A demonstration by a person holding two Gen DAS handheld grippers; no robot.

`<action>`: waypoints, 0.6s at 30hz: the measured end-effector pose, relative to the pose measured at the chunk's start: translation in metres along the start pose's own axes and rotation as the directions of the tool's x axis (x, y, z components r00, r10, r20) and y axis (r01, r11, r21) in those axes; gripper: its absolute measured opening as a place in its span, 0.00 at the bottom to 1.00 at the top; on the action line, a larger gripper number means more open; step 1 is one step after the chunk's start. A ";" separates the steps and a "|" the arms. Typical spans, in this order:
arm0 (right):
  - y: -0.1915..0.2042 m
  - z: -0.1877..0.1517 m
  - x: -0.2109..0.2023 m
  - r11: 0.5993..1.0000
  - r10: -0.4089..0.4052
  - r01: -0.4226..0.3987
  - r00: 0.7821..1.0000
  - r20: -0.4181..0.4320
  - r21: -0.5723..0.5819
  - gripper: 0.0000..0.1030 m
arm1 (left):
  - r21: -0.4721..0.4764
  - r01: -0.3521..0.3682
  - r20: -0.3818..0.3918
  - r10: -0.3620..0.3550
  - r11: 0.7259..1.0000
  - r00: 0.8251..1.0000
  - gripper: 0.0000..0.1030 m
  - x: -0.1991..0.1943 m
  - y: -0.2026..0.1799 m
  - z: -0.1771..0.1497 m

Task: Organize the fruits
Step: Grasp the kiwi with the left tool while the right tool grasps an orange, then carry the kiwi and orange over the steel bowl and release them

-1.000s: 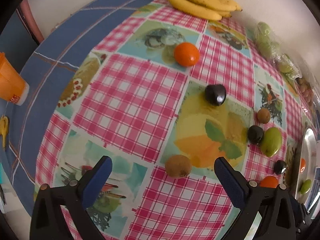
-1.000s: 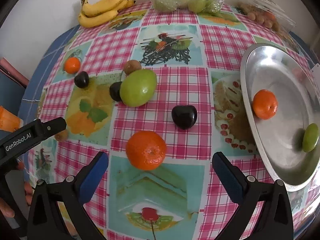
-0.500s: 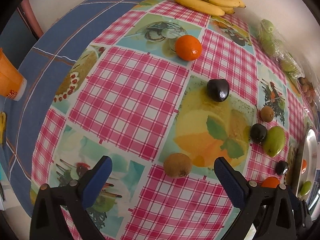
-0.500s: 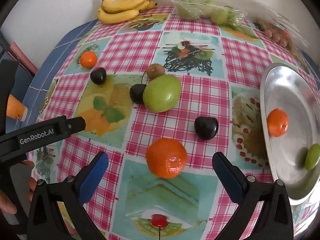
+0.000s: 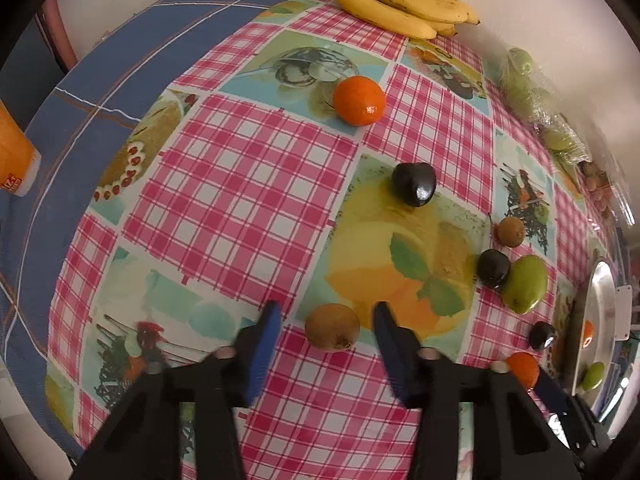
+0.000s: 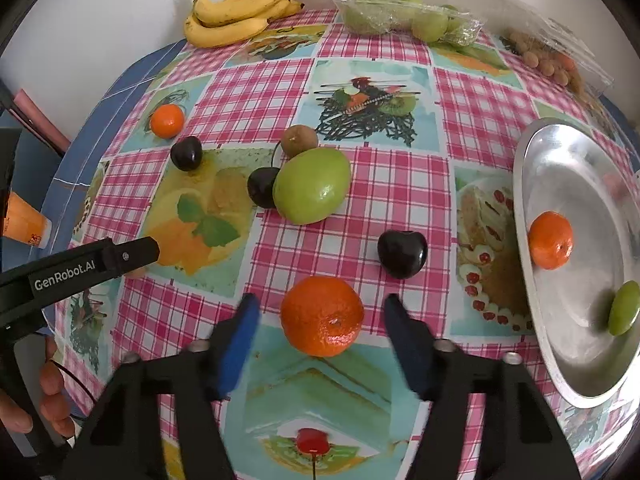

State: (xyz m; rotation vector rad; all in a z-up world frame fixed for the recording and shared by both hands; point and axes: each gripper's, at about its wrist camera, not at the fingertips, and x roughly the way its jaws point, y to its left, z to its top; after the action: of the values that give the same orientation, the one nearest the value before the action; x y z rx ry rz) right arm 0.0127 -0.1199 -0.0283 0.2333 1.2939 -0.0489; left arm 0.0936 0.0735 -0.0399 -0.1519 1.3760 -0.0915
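In the left wrist view a brown kiwi (image 5: 332,326) lies on the checked tablecloth between the blue fingers of my left gripper (image 5: 327,309). The jaws are closing, and a gap shows on each side of the fruit. In the right wrist view an orange mandarin (image 6: 322,316) sits between the fingers of my right gripper (image 6: 321,300). Those jaws are closing too, and the pads (image 6: 240,336) stand just clear of the peel. A silver tray (image 6: 560,168) at the right holds a second mandarin (image 6: 550,240) and a small green fruit (image 6: 624,308).
Loose on the cloth are a green mango (image 6: 312,186), dark plums (image 6: 402,254), another kiwi (image 6: 299,140) and a far mandarin (image 6: 167,121). Bananas (image 6: 240,12) and bagged green fruit (image 6: 404,14) line the wall. An orange cup (image 5: 12,160) stands at the left.
Both grippers' jaws have narrowed from wide to close around their fruit, the left around the kiwi and the right around the mandarin. Neither fruit has moved.
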 end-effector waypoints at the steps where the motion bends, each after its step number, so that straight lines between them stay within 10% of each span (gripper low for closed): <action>1: 0.000 0.000 0.000 1.000 -0.001 0.001 1.000 -0.001 0.002 0.41 | 0.000 0.001 -0.001 -0.001 1.000 1.000 0.37 0.000 0.000 0.000; 18: -0.003 0.005 -0.050 0.994 0.099 -0.104 0.989 0.113 0.042 0.40 | 0.015 0.081 0.112 -0.082 0.997 0.990 0.28 -0.044 -0.004 -0.001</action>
State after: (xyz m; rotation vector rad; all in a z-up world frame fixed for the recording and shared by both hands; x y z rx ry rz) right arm 0.0028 -0.1284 0.0203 0.3330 1.1692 -0.0058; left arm 0.0844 0.0766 0.0035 -0.2021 1.2564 -0.1558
